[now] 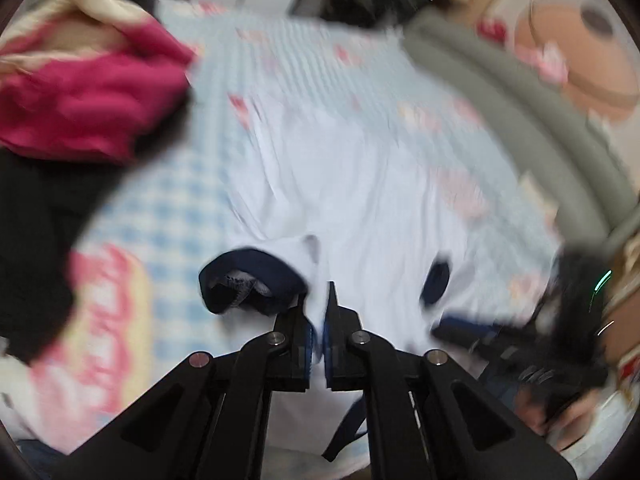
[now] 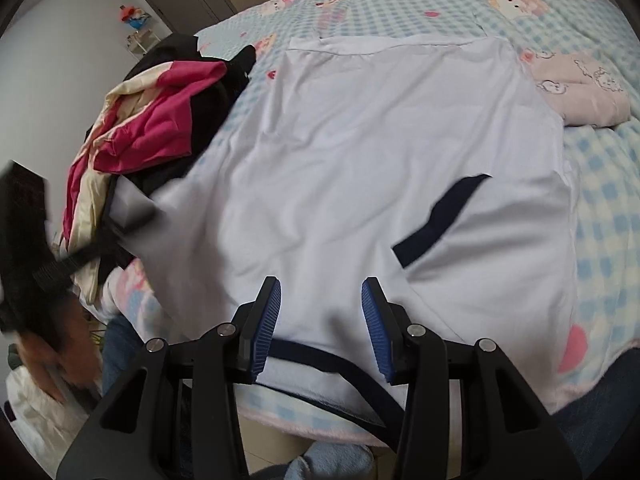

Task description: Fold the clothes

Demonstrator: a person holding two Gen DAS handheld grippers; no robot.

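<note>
A white T-shirt with navy trim [image 2: 380, 152] lies spread on the blue checked bedsheet [image 2: 600, 208], its navy-edged collar at the near bed edge. My left gripper [image 1: 319, 304] is shut on a fold of the white T-shirt [image 1: 352, 184] beside its navy sleeve cuff [image 1: 256, 280]; this view is motion-blurred. My right gripper [image 2: 321, 300] is open, its blue pads [image 2: 269, 320] just above the shirt near the collar, holding nothing. The right gripper also shows blurred in the left wrist view [image 1: 520, 340].
A pile of magenta, cream and black clothes [image 2: 152, 132] lies at the left of the bed, also in the left wrist view [image 1: 80, 92]. A folded pink patterned cloth [image 2: 580, 88] lies at the right. A grey padded edge [image 1: 520, 112] runs along the far side.
</note>
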